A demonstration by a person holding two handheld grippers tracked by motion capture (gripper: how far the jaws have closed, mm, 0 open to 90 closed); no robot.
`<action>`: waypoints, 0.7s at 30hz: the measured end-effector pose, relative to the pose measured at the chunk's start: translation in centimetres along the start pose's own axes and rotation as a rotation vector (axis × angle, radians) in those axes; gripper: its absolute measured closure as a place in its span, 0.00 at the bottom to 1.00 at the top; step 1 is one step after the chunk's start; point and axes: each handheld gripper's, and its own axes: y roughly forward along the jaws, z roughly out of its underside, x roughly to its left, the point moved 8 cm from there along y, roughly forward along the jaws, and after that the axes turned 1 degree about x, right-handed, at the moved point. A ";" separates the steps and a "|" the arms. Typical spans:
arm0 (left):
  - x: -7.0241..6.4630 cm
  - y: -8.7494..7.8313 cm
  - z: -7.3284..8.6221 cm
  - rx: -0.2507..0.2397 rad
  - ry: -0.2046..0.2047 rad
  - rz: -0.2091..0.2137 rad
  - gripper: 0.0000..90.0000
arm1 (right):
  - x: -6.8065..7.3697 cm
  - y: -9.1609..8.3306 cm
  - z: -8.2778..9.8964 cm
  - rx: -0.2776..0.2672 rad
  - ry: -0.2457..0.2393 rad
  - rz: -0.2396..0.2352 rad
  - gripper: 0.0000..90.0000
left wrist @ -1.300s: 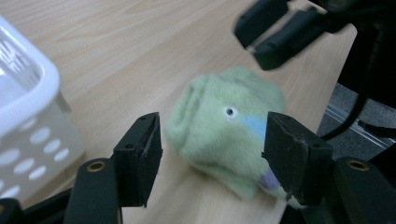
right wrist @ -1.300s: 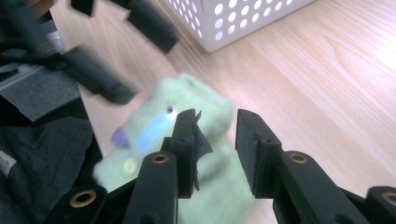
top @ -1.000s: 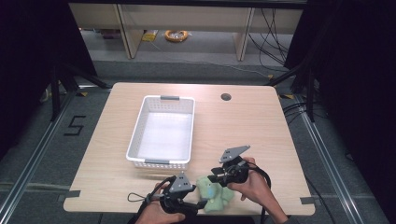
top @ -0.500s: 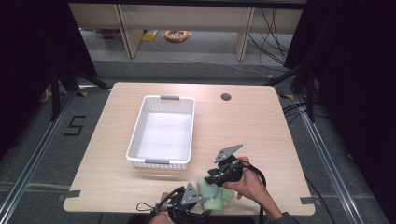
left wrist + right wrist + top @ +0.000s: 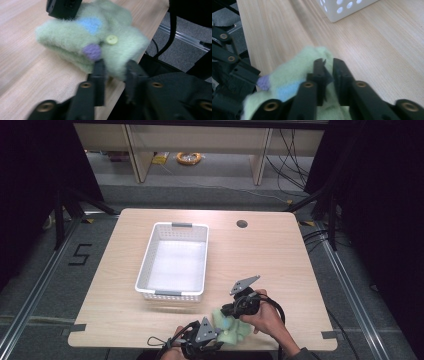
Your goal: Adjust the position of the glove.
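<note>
Green felt pouch (image 5: pixel 231 330) at near tabletop (image 5: pixel 280 255) edge; left gripper (image 5: pixel 113 71) and right gripper (image 5: pixel 327 65) fingers just closed, pinching opposite ends; basket (image 5: pixel 175 260) lies beyond.

From above, the near part of the green felt piece (image 5: pixel 231 329) is covered by the left gripper (image 5: pixel 212 336), and the bottom edge cuts off the hand (image 5: pixel 172 354) under it. In the left gripper view the cloth's top is hidden behind the right gripper (image 5: pixel 63 8), itself cropped by the upper edge; everything there is smeared, so I cannot tell how much cloth sits between the closing jaws. In the right gripper view the white basket (image 5: pixel 342 8) is only a cut-off corner.
</note>
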 end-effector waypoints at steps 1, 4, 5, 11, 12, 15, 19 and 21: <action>0.0 -0.1 0.0 0.003 0.000 0.004 0.84 | 0.0 0.0 -0.1 -0.012 -0.009 -0.003 1.00; 0.4 -0.4 -0.1 0.002 0.032 0.003 0.90 | 0.0 -0.6 -0.1 -0.026 -0.024 -0.004 1.00; 0.3 -0.4 -0.1 -0.010 0.001 0.006 0.91 | 0.1 -0.9 -0.1 -0.026 -0.013 0.005 1.00; 0.6 -0.8 -0.2 -0.021 0.009 0.010 0.92 | -0.1 -1.9 -0.3 -0.061 0.008 0.029 1.00; 0.6 -0.8 0.0 -0.008 0.014 0.015 0.92 | -0.3 -1.8 -0.4 -0.068 0.037 0.016 0.91; 0.5 -0.5 0.2 0.009 0.034 0.011 0.92 | -1.1 -1.3 -0.4 -0.055 0.061 0.022 0.75; 0.5 -0.2 0.5 0.020 0.035 0.017 0.92 | -0.9 -0.3 0.0 -0.002 0.071 0.013 0.69; 0.5 -0.3 0.5 0.021 0.035 0.015 0.92 | -0.8 -0.2 0.2 0.016 0.077 0.011 0.70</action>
